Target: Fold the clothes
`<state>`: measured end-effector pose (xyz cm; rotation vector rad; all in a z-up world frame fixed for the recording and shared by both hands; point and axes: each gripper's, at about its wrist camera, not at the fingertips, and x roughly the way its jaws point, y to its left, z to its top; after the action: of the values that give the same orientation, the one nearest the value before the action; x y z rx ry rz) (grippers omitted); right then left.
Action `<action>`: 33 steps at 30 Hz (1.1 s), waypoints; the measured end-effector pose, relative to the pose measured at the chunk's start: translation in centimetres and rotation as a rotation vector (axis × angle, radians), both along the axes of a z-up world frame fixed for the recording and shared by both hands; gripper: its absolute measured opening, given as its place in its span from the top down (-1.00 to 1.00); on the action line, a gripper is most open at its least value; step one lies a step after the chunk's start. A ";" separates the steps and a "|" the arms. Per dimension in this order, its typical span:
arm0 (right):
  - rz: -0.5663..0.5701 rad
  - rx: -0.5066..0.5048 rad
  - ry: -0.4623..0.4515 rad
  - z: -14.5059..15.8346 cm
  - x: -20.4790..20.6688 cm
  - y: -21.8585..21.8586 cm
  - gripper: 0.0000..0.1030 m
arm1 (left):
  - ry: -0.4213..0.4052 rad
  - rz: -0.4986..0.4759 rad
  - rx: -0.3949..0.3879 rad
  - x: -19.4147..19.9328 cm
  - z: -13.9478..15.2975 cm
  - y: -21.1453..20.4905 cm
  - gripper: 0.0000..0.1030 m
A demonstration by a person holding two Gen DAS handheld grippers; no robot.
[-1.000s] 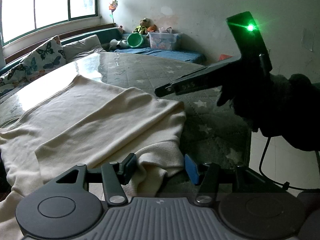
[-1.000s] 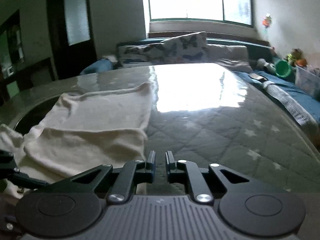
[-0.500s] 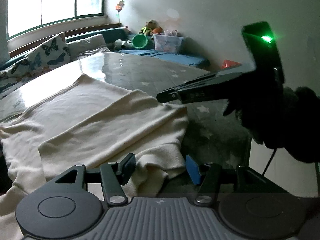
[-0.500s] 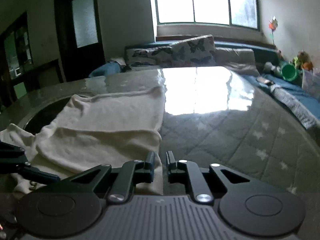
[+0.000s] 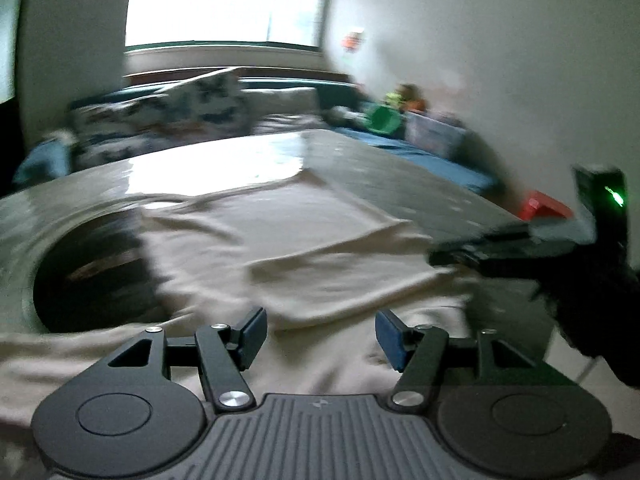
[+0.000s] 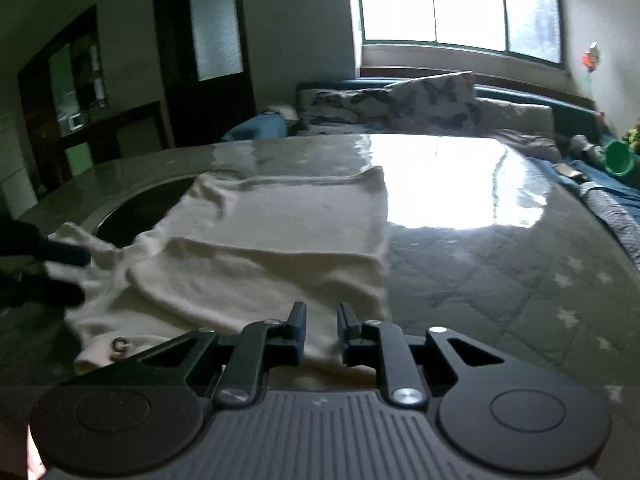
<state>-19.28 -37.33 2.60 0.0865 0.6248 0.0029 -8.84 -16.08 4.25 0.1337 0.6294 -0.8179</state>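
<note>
A cream garment [image 6: 276, 248] lies partly folded on the grey quilted, star-patterned table cover [image 6: 500, 280], one layer doubled over another, its near hem hanging toward the person. The left gripper [image 5: 318, 334] hovers over the near part of the cloth with its blue-padded fingers [image 5: 390, 338] spread wide; nothing sits between them, and the fabric fills the space just ahead and below. The right gripper [image 6: 322, 330] stands at the near right corner of the garment with its jaws drawn close, leaving only a narrow gap; the cloth edge lies right under the tips, but I cannot tell whether any of it is caught there. From the left camera that right gripper [image 5: 452, 258] reaches in from the right, its tip touching or just above the right edge of the folded layer, a green light glowing on its body. From the right camera the left gripper's dark fingers [image 6: 60, 254] show at the left edge of the garment, beside a sleeve.

Compared with half a second ago, the left camera has swung round toward the window [image 5: 224, 4] and the butterfly cushions [image 5: 168, 116], and its view is now smeared with motion. The left jaws are spread wider than before. The right jaws have also parted slightly. The garment lies much as it did.
</note>
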 end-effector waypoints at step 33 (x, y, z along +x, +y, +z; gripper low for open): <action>0.322 0.021 0.051 0.4 4.6 9.3 0.35 | 0.123 0.799 -0.045 6.1 -2.6 17.9 -0.09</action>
<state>-14.68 -28.06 2.97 0.0057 0.6846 0.3191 -2.75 1.78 1.67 -0.2057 0.7046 -0.0658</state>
